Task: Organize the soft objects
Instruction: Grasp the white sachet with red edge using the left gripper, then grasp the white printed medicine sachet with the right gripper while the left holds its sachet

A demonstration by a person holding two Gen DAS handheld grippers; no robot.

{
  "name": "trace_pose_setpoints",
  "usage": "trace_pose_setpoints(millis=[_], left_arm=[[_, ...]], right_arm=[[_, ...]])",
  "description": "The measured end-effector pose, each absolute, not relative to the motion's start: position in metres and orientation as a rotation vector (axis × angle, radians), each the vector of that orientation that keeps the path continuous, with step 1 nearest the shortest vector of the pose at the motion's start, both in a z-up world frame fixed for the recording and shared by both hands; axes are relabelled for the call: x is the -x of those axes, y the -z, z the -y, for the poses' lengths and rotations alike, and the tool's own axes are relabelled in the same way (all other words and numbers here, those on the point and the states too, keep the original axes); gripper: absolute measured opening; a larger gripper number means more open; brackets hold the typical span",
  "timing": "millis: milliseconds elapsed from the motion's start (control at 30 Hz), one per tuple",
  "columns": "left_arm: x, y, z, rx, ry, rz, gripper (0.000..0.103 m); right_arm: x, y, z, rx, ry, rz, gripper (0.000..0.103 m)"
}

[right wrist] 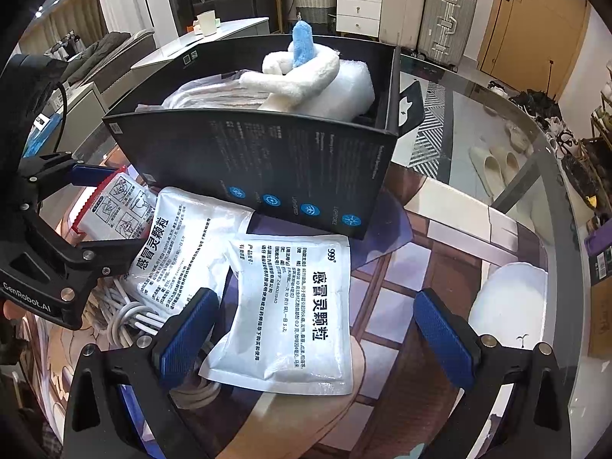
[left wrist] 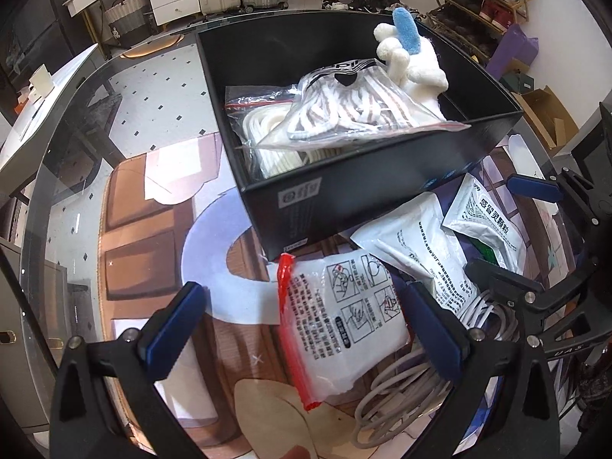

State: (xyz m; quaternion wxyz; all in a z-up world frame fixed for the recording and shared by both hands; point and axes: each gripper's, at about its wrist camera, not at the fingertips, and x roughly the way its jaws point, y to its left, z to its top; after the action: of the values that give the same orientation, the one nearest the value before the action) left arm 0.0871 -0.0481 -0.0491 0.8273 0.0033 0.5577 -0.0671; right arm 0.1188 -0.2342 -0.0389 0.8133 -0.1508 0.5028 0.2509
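The left gripper (left wrist: 302, 329) has its blue fingers (left wrist: 174, 329) wide apart, pressing on nothing. Between them lies a zip bag with a red strip (left wrist: 344, 329), flat on the glass counter (left wrist: 76, 176). Just past the right-hand finger is a bundle of white cable (left wrist: 401, 390). Beyond the fingertips stands a black box (left wrist: 344, 199), and inside it are a bagged striped cloth (left wrist: 344, 111) and a white plush toy with a blue bit (left wrist: 409, 53).

The right gripper (right wrist: 317, 336) also has its fingers (right wrist: 187, 336) wide apart, holding nothing. A white medicine sachet (right wrist: 290, 313) lies between them, nearer the left-hand finger. A second sachet (right wrist: 179, 244) lies further left, partly under the first. Past the right-hand finger the counter is bare, showing the picture mat (right wrist: 440, 252).
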Motion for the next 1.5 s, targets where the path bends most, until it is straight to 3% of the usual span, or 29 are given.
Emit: trace_pose_setpoints(millis=[333, 567, 667, 800, 967, 1267, 1500], left_arm=[[-0.086, 0.049, 0.05, -0.023, 0.153, -1.177, 0.102], [-0.081, 0.047, 0.05, -0.05, 0.143, -1.165, 0.093], [-0.08, 0.044, 0.046, -0.047, 0.132, -1.157, 0.085], [-0.076, 0.038, 0.035, -0.026, 0.101, -1.142, 0.059], [-0.073, 0.037, 0.028, -0.022, 0.109, -1.136, 0.053], [-0.068, 0.037, 0.022, -0.012, 0.116, -1.124, 0.048], [-0.06, 0.038, 0.018, 0.004, 0.123, -1.104, 0.047]], right_arm=[[-0.12, 0.039, 0.234, 0.323, -0.536, -1.09, 0.102], [-0.121, 0.039, 0.234, 0.323, -0.533, -1.096, 0.102], [-0.121, 0.039, 0.234, 0.324, -0.533, -1.099, 0.102], [-0.12, 0.039, 0.234, 0.326, -0.534, -1.101, 0.102], [-0.119, 0.039, 0.233, 0.328, -0.535, -1.109, 0.1], [-0.112, 0.032, 0.231, 0.353, -0.552, -1.122, 0.084], [-0.104, 0.023, 0.225, 0.37, -0.581, -1.12, 0.056]])
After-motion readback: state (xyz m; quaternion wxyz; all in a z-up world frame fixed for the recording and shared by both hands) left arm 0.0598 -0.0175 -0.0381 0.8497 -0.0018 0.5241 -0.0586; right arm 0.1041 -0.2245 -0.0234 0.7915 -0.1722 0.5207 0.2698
